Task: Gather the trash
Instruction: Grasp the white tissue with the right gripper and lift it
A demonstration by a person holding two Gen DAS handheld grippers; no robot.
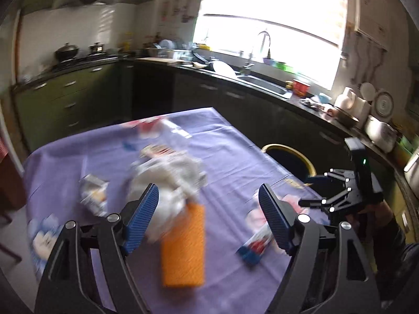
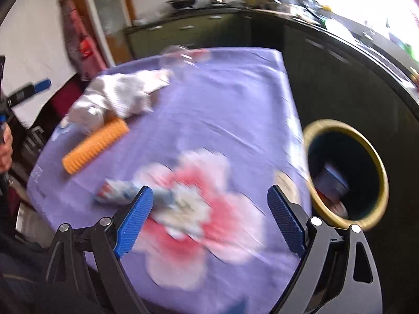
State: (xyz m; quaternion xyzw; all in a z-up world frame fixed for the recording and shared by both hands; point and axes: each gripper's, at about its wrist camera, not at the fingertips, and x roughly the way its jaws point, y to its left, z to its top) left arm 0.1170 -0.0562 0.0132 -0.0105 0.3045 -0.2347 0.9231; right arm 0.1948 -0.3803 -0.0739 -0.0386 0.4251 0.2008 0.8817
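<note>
Covering table, purple floral cloth (image 2: 222, 99); kitchen counter (image 1: 262, 83) behind.

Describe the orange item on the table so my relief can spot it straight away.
Start at the table with the purple floral cloth. Near its left edge in the right wrist view lies a heap of white crumpled trash. The orange sponge lies against that heap: a long ribbed block, the only orange thing there, unlike the small printed wrapper nearer the right gripper.
</note>
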